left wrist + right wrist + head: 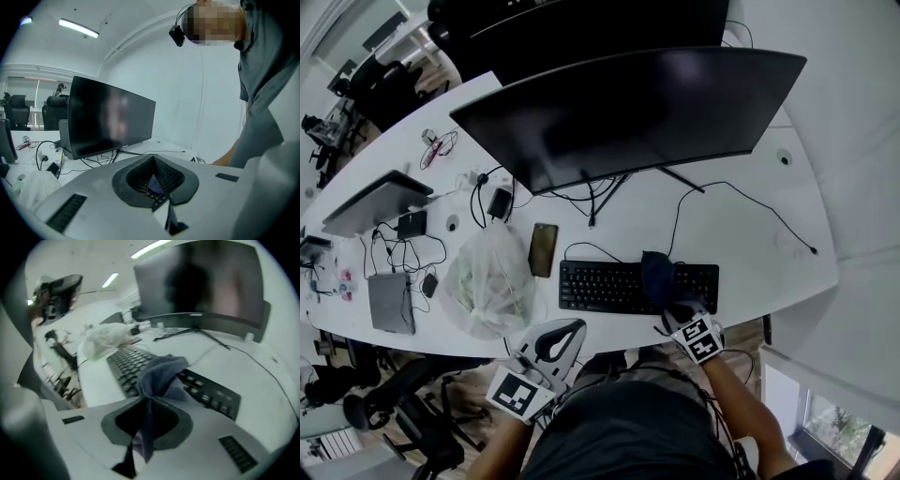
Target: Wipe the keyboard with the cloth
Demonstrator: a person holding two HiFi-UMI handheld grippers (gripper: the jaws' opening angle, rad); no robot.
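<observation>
A black keyboard (609,286) lies on the white desk (750,253) in front of the monitor. A dark blue cloth (657,275) rests bunched on the keyboard's right part. My right gripper (678,316) is shut on the cloth's near end and points down at the keys. In the right gripper view the cloth (160,375) runs from between the jaws of the right gripper (149,401) out over the keyboard (125,363). My left gripper (555,345) hangs off the desk's front edge, left of the keyboard. In its own view the left gripper (153,161) is shut with nothing held.
A wide curved monitor (628,112) stands behind the keyboard. To the left of the keyboard lie a phone (543,248) and a crumpled plastic bag (492,281). Farther left are a laptop (375,202), a grey box (391,302) and cables (478,202). An office chair (412,412) stands below the desk's edge.
</observation>
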